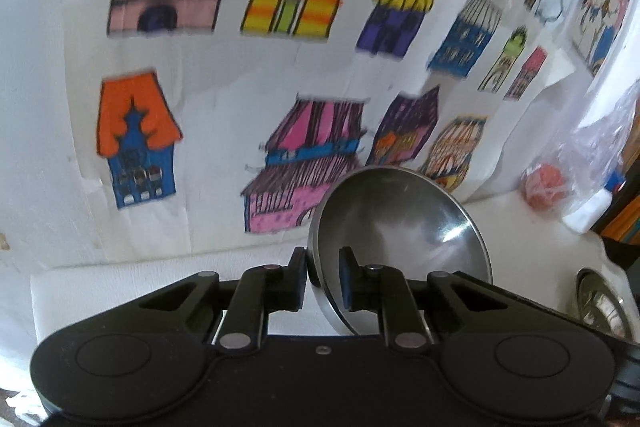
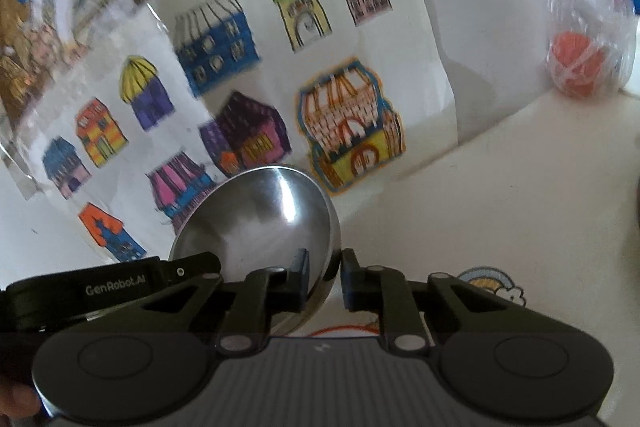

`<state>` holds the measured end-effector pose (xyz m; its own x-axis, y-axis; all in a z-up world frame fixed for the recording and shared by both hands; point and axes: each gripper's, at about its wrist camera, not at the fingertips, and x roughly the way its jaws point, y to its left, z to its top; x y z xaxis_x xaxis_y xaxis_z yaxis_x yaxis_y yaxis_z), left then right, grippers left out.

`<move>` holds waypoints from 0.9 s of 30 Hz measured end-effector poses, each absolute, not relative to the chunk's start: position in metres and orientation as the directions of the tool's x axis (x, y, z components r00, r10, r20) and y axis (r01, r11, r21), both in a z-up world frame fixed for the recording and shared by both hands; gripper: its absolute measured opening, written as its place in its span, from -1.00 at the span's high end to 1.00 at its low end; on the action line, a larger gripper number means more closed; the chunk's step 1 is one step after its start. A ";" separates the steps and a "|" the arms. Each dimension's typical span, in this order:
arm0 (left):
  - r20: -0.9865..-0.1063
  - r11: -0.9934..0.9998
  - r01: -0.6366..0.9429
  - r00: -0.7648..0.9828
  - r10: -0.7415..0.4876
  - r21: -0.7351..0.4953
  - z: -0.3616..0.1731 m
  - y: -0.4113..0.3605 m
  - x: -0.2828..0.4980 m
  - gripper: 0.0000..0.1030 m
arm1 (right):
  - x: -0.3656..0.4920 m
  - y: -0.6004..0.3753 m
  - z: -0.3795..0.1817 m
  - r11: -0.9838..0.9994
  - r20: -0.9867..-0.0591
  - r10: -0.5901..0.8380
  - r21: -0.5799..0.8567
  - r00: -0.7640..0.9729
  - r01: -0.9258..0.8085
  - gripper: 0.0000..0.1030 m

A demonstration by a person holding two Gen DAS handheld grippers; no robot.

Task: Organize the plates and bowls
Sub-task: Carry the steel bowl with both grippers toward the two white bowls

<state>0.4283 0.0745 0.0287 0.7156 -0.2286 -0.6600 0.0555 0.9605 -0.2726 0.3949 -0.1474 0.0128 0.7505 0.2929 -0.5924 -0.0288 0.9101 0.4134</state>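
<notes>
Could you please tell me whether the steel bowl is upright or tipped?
Tipped: the bowl stands on edge, its rim pinched by the left hand-held gripper, its hollow facing sideways.

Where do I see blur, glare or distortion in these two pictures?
Left wrist view: the house drawings are motion-blurred and bent by the fisheye; a glint sits inside the steel bowl. Right wrist view: similar blur, a bright glare streak on the bowl, dark vignette in the corners.

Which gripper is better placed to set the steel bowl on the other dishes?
Probably left. The right gripper also pinches the steel bowl, but the steel dishes show only beside the left gripper.
</notes>
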 end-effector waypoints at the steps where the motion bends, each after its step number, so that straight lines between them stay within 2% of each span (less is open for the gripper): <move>1: -0.649 0.960 0.059 0.725 -0.231 -0.275 0.034 0.074 0.426 0.65 | 0.392 -0.148 0.018 0.910 -0.583 0.292 0.412 0.758 -0.033 0.65; 8: -0.579 0.957 0.091 0.779 -0.240 -0.274 0.076 0.070 0.395 0.65 | 0.358 -0.154 0.060 0.910 -0.516 0.301 0.408 0.802 -0.078 0.65; 18: -0.527 0.952 0.132 0.807 -0.266 -0.278 0.129 0.060 0.316 0.65 | 0.282 -0.172 0.109 0.895 -0.482 0.340 0.429 0.808 -0.121 0.64; 27: -0.517 0.951 0.148 0.811 -0.274 -0.272 0.139 0.053 0.247 0.65 | 0.212 -0.167 0.131 0.914 -0.494 0.318 0.388 0.809 -0.123 0.63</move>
